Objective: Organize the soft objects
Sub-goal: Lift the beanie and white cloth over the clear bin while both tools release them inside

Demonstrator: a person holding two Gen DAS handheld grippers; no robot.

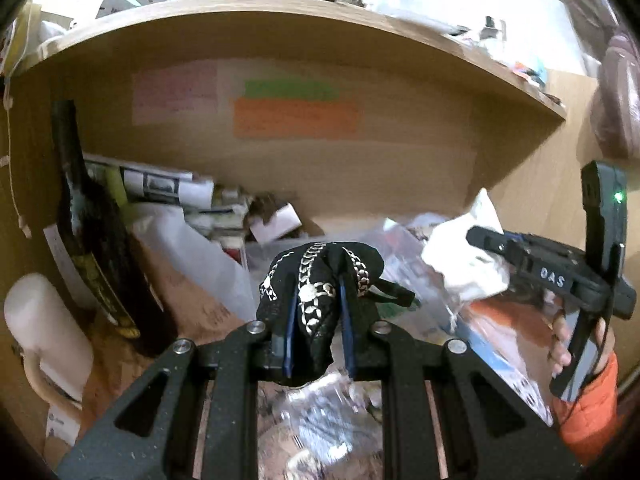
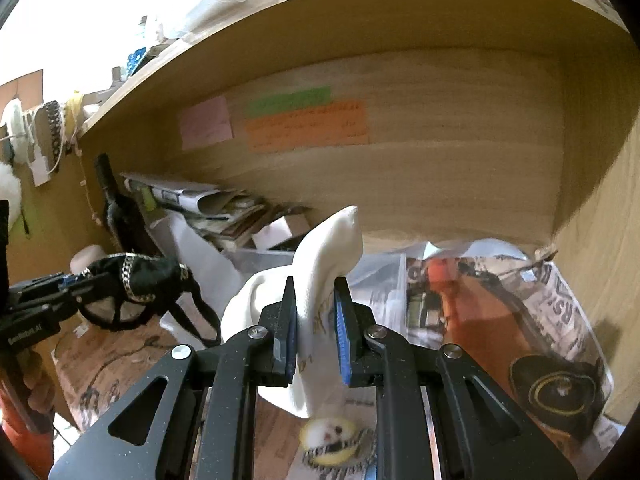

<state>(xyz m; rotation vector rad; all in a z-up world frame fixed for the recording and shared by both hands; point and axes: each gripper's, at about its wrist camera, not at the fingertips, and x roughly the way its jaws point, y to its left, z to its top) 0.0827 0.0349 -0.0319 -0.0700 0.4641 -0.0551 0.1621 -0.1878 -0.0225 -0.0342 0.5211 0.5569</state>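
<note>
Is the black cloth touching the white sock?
Apart. The right wrist view shows the black cloth at left and the white sock at centre, with clutter visible between them.

A wooden desk surface (image 2: 576,264) under an overhanging shelf (image 2: 360,20) lies buried in clutter: a dark bottle (image 2: 116,208) standing at the left of the frame, stacked papers (image 2: 208,208) behind it, a clear plastic box (image 2: 264,258) at centre, and a newspaper (image 2: 520,312) spread at lower right.
</note>
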